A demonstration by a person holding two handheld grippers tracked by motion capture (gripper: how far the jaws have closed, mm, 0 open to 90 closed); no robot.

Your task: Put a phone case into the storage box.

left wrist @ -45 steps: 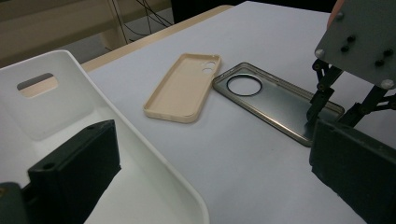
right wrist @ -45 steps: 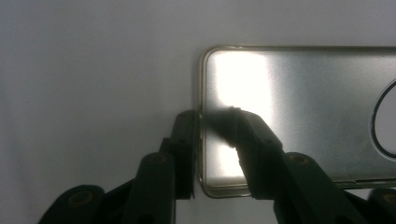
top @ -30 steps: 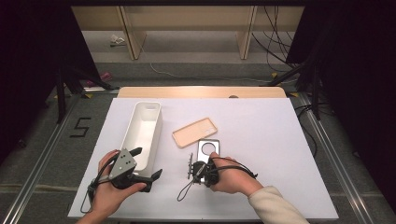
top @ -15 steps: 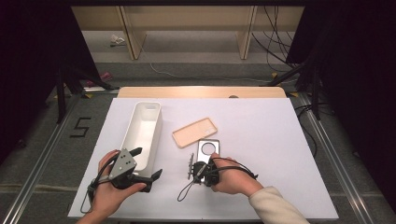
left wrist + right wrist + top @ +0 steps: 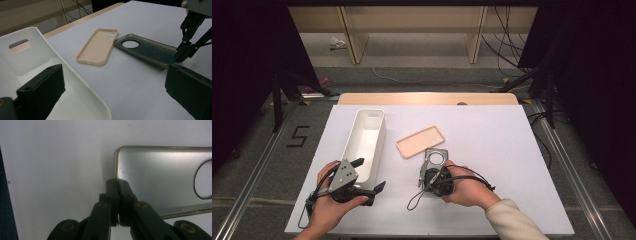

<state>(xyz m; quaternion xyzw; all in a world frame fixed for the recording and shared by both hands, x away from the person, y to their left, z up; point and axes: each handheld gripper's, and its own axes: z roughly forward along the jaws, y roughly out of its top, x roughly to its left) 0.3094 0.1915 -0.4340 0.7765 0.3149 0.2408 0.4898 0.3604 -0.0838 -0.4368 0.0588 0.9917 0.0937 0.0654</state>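
A smoky grey translucent phone case [image 5: 435, 159] and a beige phone case [image 5: 420, 141] lie beside a white bin [image 5: 364, 145] on a white table [image 5: 492, 135]; both black claws plain.

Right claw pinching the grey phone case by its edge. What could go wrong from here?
1. The right claw is shut on only the short-end rim of the grey phone case; such a thin bite may slip or let the case swing when lifted.
2. The beige phone case lies corner to corner with the grey one, so dragging might nudge it.
3. The left claw sits open astride the white bin wall; moving it sideways could shove the bin.
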